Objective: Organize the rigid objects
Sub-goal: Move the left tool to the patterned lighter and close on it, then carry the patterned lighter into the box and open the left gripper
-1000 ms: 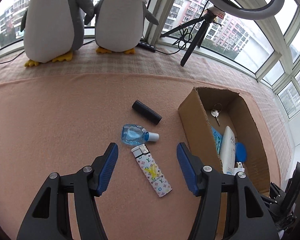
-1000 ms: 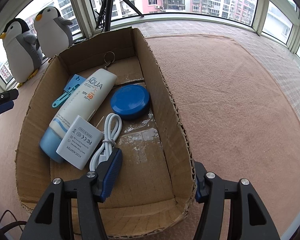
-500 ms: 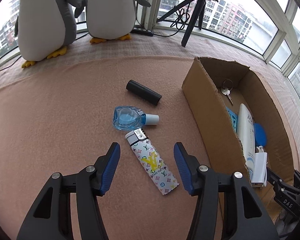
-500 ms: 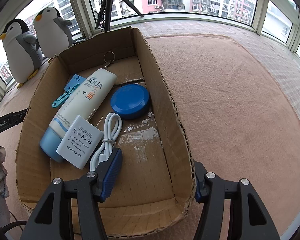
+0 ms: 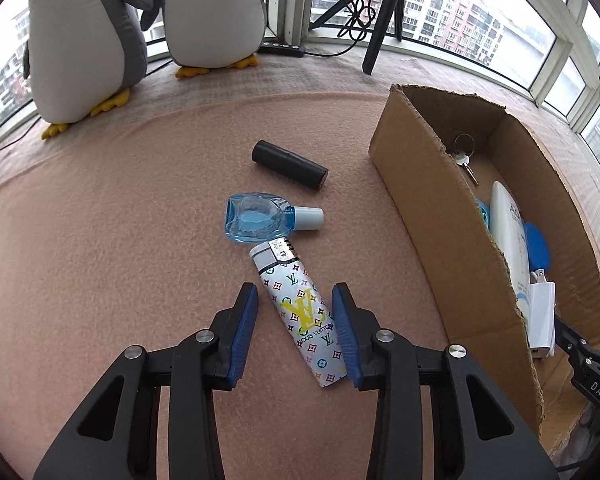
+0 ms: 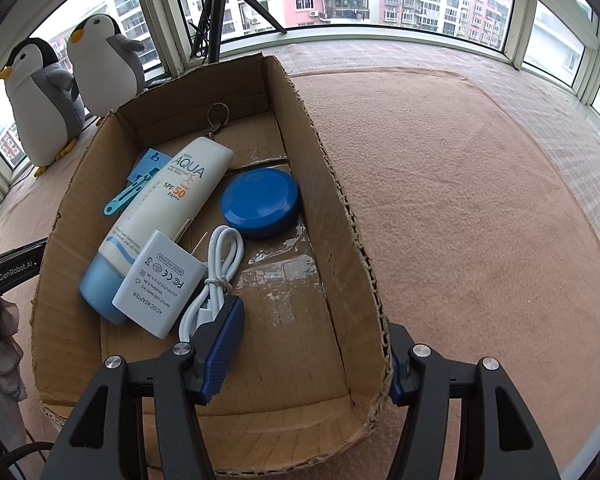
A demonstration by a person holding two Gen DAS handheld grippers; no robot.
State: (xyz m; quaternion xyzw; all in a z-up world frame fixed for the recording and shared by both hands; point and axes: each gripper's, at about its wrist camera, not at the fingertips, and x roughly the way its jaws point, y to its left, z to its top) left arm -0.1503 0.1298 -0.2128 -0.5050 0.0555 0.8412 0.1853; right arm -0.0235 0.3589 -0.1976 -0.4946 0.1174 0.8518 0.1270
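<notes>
Pink blanket by windows | lighter (image 5: 303, 312) lies between left gripper (image 5: 294, 334) fingers, spread, not touching | right gripper (image 6: 314, 350) spread astride box (image 6: 342, 216) wall | lighter likely light, stiff, slick: grip mid-body.

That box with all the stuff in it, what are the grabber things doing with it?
Someone is tidying small things into the cardboard box. The left gripper is open, with its fingers on either side of the patterned lighter lying on the pink blanket, ready to pinch it. The little blue bottle and the black tube are waiting on the blanket too. The right gripper straddles the box's side wall. Inside already: sunscreen, a charger, a blue tin and keys.
</notes>
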